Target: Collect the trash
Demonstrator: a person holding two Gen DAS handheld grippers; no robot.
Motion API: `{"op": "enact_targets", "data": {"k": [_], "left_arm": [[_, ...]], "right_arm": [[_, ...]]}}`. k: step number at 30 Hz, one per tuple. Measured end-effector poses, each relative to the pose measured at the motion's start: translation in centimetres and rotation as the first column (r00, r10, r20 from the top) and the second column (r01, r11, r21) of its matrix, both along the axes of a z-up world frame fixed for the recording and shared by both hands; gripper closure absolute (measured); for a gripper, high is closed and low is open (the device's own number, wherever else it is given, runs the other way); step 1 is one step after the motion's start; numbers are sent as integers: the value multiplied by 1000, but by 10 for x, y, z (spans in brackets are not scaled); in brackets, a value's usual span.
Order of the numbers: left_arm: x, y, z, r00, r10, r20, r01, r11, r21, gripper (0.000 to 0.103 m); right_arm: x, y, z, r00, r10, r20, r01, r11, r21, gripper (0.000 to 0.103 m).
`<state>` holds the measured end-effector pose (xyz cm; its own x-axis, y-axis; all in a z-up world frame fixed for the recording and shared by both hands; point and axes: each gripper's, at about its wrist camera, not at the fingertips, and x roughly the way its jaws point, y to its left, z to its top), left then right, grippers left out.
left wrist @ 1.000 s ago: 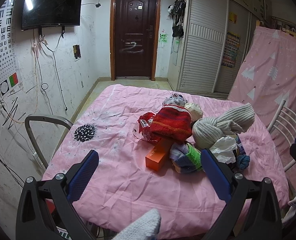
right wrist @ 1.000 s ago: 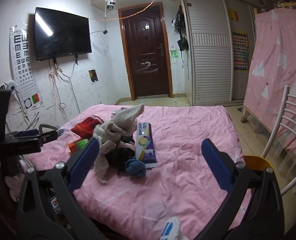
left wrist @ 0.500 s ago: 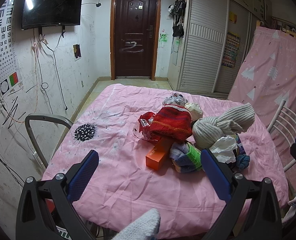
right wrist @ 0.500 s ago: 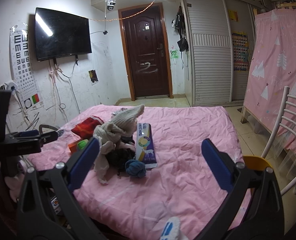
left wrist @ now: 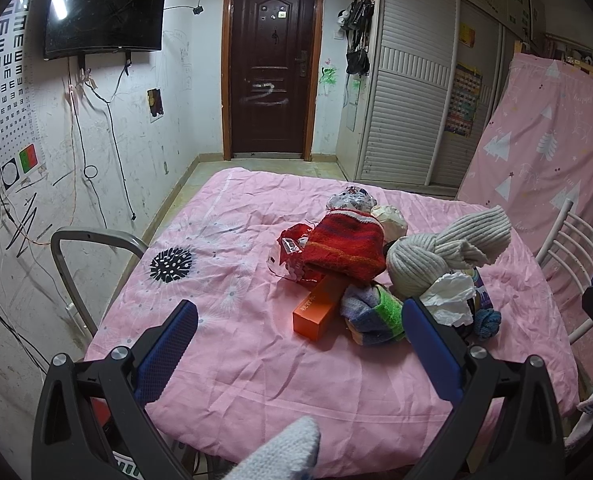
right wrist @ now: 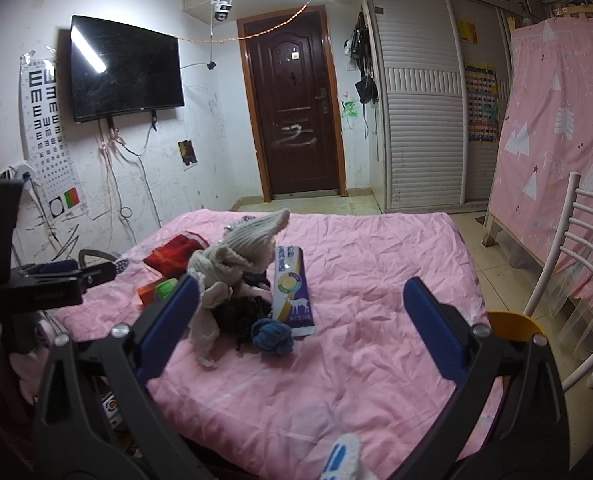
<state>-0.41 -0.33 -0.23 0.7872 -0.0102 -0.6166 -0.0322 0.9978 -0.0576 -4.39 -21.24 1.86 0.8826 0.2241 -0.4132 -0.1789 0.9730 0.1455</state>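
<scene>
Both tools hang in the air at the near edge of the bed (left wrist: pixel 236 380), and both are released: the left tool (left wrist: pixel 298 330) has its blue fingers (left wrist: pixel 167 344) wide apart with nothing between them, and the right tool (right wrist: pixel 300 312) is spread the same way, also with nothing in its grasp.

The trash lies mixed with clothes in one heap in the middle of the pink bed cover. An orange box (left wrist: pixel 319 310) lies at the near side of the heap, its far end going under a red knitted hat (left wrist: pixel 346 246). A red crinkled wrapper (left wrist: pixel 292 248) is pressed against the left side of this hat. A crumpled white tissue (left wrist: pixel 450 298) rests on the right part of the heap, just below a grey ribbed knitted piece (left wrist: pixel 444 252). Beside the box there is a striped sock with a green band (left wrist: pixel 376 316).

From the right side, a purple and white flat package (right wrist: pixel 292 290) lies on the cover (it touches the heap along its left edge), and a small blue ball of yarn (right wrist: pixel 271 336) sits at its near end.
</scene>
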Motion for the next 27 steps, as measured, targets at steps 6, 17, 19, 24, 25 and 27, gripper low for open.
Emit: {"op": "enact_targets", "data": {"k": [6,17,19,24,25,27], "left_arm": [[4,2,-1,1000,4,-7,-4,1000,0,10],[27,2,-8,999,8,-36,-8,1000,5,10],[35,2,-10,999,8,-46,-8,1000,3,10],[53,-1,-8,999,4,-54,-3,1000,2,10],[57,-2,-8,998,2,-55,-2,1000,3,10],[68,-4,-9,998,2,-62,-1,1000,3,10]], "right_arm": [[2,0,2,1000,0,-4,0,1000,0,5],[25,2,-12,999,8,-49,-8,1000,7,5],[30,2,-16,998,14,-64,-14,1000,10,5],[42,9,-28,991,69,-113,-68,998,18,5],[43,11,-31,989,81,-121,-79,997,16,5],[47,15,-38,984,108,-144,-106,994,19,5]]}}
